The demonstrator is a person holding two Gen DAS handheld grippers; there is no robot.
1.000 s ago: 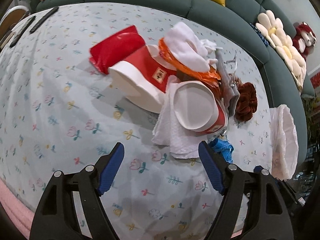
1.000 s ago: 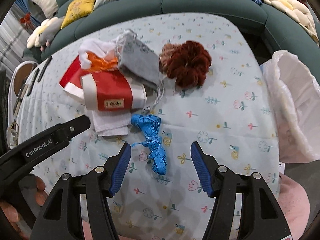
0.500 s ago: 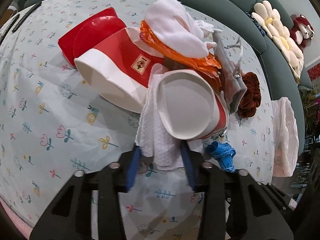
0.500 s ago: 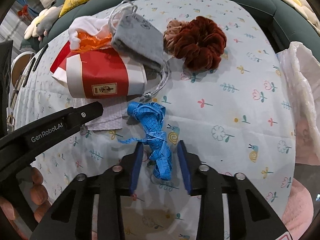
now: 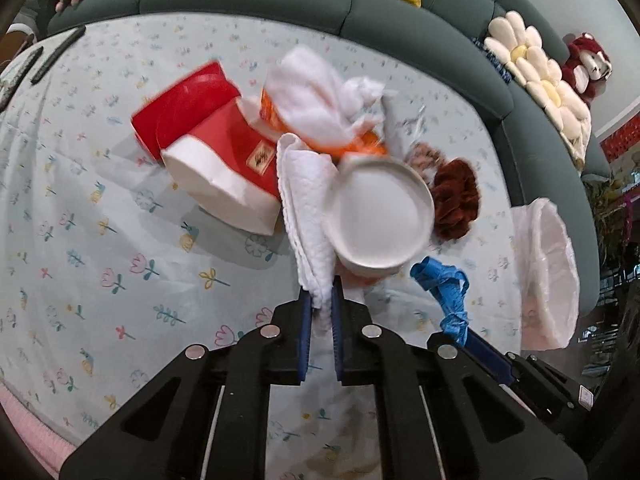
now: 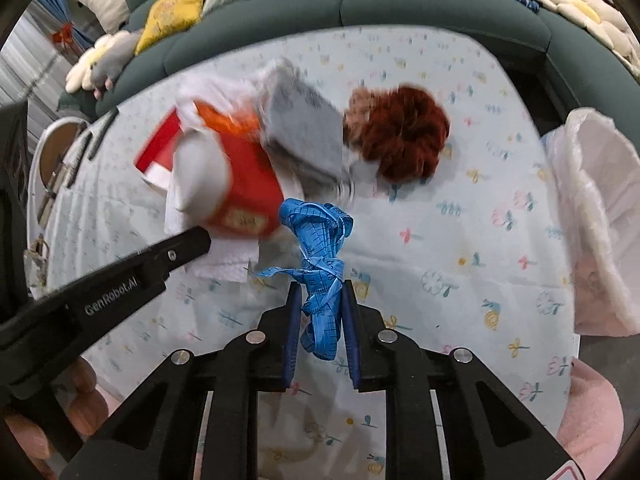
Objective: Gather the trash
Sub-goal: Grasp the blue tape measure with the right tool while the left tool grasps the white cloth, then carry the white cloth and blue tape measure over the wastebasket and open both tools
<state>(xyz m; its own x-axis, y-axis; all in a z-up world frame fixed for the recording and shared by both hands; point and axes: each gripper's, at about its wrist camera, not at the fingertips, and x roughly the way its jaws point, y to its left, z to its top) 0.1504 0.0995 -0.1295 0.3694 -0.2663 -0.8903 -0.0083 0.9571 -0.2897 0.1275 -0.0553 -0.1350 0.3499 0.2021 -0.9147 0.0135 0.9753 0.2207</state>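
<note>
The left gripper [image 5: 319,312] was clenched on the near edge of a white quilted paper napkin [image 5: 308,216], against which a red paper cup with a white circular base [image 5: 380,220] appeared to rest, tilted and blurred. The right gripper [image 6: 320,312] was clenched on a crumpled blue measuring tape [image 6: 320,240], its loose loops hanging forward of the fingers. Beyond these, on the floral tablecloth [image 5: 100,240], lay a flattened red and white paper cup [image 5: 224,160], a white crumpled tissue over an orange wrapper [image 5: 316,104], a grey pouch [image 6: 308,132] and a dark red scrunchie [image 6: 400,136]. A white plastic trash bag [image 6: 596,220] stood open at the table's right edge, well apart from both loads. In my judgement, each load should be carried level and slowly toward the bag, since the cup appeared merely to rest against the napkin and could roll off; both grips should be let go only once over the bag's mouth.
</note>
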